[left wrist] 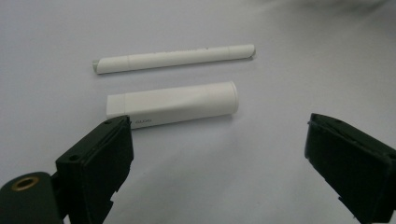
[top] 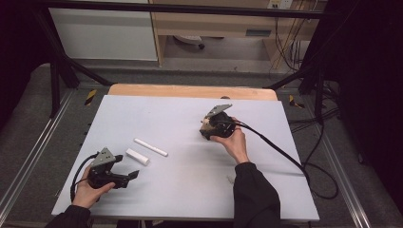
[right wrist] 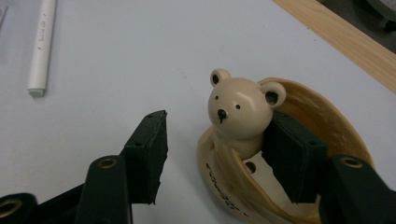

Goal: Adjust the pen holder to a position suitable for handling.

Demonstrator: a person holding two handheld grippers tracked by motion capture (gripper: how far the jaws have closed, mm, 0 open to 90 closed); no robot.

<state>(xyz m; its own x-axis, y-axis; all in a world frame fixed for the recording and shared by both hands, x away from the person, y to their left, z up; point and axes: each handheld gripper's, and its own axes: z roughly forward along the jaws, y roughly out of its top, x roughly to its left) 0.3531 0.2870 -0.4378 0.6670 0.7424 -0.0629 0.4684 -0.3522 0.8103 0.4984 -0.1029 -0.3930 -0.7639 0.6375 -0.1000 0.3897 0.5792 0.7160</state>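
Note:
A thin white pen (left wrist: 173,58) lies on the white table, and a thicker, shorter white tube (left wrist: 173,105) lies just in front of it. My left gripper (left wrist: 217,154) is open, low over the table, its jaws spread a little short of the tube (top: 137,156). In the high view the left gripper (top: 132,175) is at the front left, with the pen (top: 150,147) beyond the tube. My right gripper (right wrist: 220,147) is open around a cream bear figure (right wrist: 238,112) standing in a cream curved holder (right wrist: 327,121). One jaw is inside the holder beside the bear. The other is outside, apart from the holder's wall.
The white table top (top: 190,190) ends at a wooden strip (top: 190,90) on the far side. A black cable (top: 280,152) trails from the right gripper (top: 206,127) off the table's right edge. The pen's end (right wrist: 39,46) lies at the upper left of the right gripper view.

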